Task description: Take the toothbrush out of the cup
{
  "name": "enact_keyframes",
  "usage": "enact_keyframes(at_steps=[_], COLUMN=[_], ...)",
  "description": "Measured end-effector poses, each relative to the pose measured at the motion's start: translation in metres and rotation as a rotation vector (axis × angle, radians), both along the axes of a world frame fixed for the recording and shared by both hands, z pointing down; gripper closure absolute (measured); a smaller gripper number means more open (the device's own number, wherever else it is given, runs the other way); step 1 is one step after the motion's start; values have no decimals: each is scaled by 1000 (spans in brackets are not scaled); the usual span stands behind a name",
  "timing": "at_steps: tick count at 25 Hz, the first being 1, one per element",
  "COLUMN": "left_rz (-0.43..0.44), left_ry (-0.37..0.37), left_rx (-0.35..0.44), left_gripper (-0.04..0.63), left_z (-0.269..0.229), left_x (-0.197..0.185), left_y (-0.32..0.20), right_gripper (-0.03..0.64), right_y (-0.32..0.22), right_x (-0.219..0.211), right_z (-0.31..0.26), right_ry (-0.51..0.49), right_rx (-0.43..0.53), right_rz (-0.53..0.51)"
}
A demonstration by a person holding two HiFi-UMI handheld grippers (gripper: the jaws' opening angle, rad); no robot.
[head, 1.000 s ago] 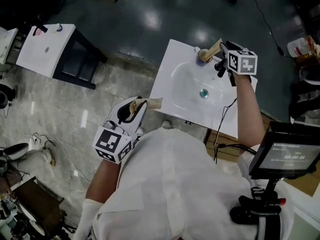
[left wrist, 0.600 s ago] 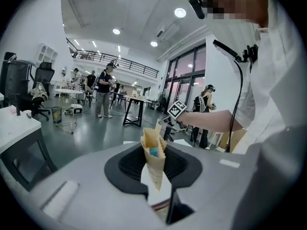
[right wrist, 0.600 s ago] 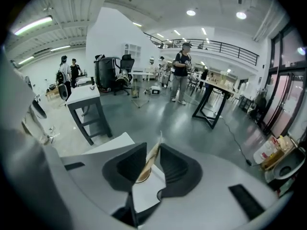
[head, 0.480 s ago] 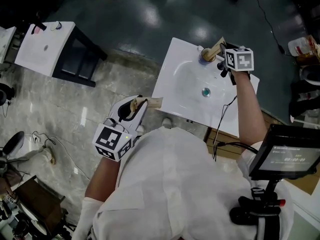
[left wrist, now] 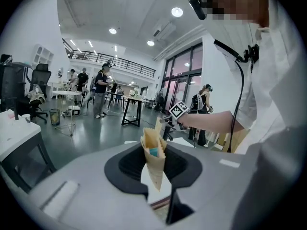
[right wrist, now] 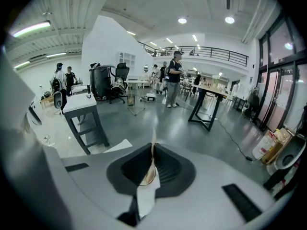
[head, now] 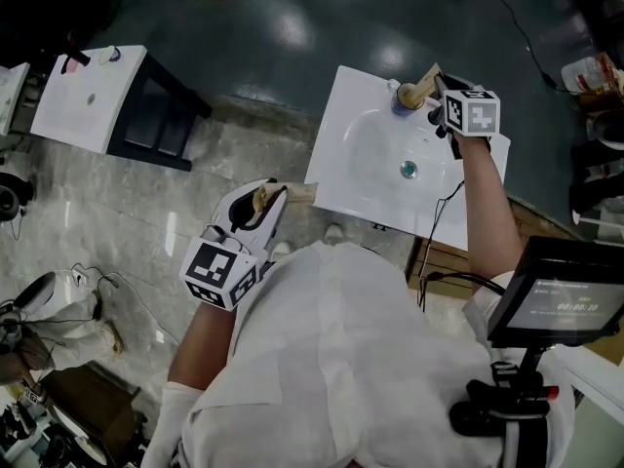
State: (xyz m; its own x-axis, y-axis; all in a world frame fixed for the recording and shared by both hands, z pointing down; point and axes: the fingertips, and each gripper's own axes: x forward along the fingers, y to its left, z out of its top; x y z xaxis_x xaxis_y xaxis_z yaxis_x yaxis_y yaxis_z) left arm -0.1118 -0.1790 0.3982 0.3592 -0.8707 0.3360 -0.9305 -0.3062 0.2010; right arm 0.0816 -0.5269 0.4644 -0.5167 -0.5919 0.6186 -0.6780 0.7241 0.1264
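A tan cup (head: 408,97) stands at the far corner of the white sink (head: 361,178). A thin tan toothbrush (head: 426,79) sticks out of it, leaning right. My right gripper (head: 432,100) is at the cup. In the right gripper view its jaws (right wrist: 147,176) stand narrow on the thin toothbrush handle (right wrist: 152,150), with the cup's round rim (right wrist: 145,178) just below. My left gripper (head: 268,203) hangs off the sink's near left corner, shut on a tan paper-like piece (left wrist: 154,159) with a teal patch.
A white table on a dark frame (head: 88,100) stands at the upper left. A monitor on a stand (head: 556,305) is at the lower right, and cables (head: 88,286) lie on the floor at the left. People and tables (left wrist: 103,97) fill the hall behind.
Both grippers keep their places and their grips. Only the head view has drifted a little, so the sink sits slightly higher in the picture.
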Motion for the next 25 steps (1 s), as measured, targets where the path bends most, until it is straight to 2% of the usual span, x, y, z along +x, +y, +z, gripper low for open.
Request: enact_keyframes(at_steps=[13,18,25], left_rz=[94,124,181], left_ry=[-47,-61,-58], left_rx=[15,46,68], left_gripper=[519,518,520], left_z=[-12,-19,-27], left_x=[-9,-15,-11], left_y=[1,21,29], right_gripper=[606,606,607], right_y=[21,65,118], right_x=[6,17,35], right_z=[-49,-81,-110], right_ry=[-118,-164,-198], right_rx=[62,123,160], right_rz=[80,108,132])
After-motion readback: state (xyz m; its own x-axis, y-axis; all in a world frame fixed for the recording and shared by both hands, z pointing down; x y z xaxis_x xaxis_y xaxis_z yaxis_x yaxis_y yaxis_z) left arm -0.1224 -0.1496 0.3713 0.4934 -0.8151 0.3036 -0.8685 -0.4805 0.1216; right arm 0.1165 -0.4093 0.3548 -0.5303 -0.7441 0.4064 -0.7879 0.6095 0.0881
